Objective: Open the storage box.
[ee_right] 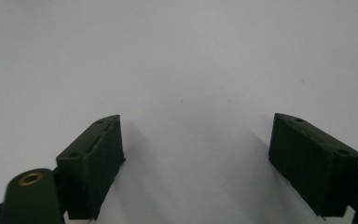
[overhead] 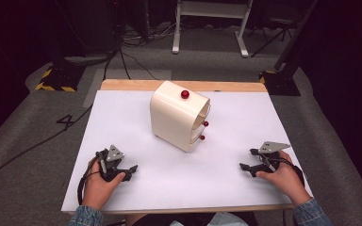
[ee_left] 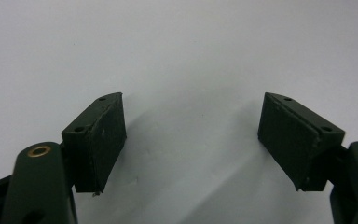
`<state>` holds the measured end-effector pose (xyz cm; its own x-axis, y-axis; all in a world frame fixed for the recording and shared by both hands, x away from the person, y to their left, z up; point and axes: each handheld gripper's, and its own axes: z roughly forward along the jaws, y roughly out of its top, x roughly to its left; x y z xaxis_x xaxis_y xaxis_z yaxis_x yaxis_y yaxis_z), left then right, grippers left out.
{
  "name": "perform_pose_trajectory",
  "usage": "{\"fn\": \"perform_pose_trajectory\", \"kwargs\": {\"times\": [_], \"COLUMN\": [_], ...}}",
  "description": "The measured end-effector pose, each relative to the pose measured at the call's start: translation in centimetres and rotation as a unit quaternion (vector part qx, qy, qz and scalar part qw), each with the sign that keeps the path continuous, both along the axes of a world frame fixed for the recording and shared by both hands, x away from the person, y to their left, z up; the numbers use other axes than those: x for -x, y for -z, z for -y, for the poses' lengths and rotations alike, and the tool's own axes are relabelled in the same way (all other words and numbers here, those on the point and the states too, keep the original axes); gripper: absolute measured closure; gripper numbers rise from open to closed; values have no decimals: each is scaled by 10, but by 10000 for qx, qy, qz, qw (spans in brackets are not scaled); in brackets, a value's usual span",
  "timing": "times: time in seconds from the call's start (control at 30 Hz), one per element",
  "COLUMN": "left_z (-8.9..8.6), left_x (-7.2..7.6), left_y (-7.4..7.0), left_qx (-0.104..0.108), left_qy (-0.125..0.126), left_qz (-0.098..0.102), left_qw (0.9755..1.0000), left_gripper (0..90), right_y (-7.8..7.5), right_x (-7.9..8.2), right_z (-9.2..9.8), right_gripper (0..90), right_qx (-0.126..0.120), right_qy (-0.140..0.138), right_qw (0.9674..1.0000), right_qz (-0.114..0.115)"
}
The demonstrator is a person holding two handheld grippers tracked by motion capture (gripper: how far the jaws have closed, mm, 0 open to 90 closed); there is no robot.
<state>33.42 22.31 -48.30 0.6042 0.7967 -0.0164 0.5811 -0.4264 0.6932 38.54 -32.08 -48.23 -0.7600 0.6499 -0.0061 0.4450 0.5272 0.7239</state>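
Jaws of left gripper [overhead: 131, 168] and right gripper [overhead: 243, 166] gape wide, empty, resting on white surface [overhead: 179, 183]. Cream drawer cabinet [overhead: 179, 115] stands well ahead between them, probably a ready pose.

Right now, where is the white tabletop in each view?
High view: white tabletop spans the centre, under the cream drawer unit.
Left gripper view: it lies beyond the open left claw.
Right gripper view: it lies beyond the open right claw.
Shared landmark: both claws, near its front corners.
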Motion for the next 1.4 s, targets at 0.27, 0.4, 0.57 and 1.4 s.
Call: {"fn": "perform_pose_trajectory", "kwargs": {"times": [0.27, 0.4, 0.57, 1.4], "left_z": [0, 0, -1, 0], "left_x": [0, 0, -1, 2], "left_y": [0, 0, 0, 0], "left_qx": [15, 16, -2, -59], "left_qy": [0, 1, 10, -4], "left_qz": [-4, 6, -2, 93], "left_qw": [10000, 10000, 10000, 9999], "left_gripper": [235, 235, 235, 236], "right_y": [-1, -5, -11, -41], "right_x": [2, 5, 7, -23], "right_z": [-1, -4, -10, -76], "right_gripper": [211, 335, 402, 588], "right_qx": [40, 75, -111, -1262], "right_qy": [41, -83, -184, -772], "right_qw": [10000, 9999, 9998, 9872], "right_qz": [54, 10, 40, 603]}}
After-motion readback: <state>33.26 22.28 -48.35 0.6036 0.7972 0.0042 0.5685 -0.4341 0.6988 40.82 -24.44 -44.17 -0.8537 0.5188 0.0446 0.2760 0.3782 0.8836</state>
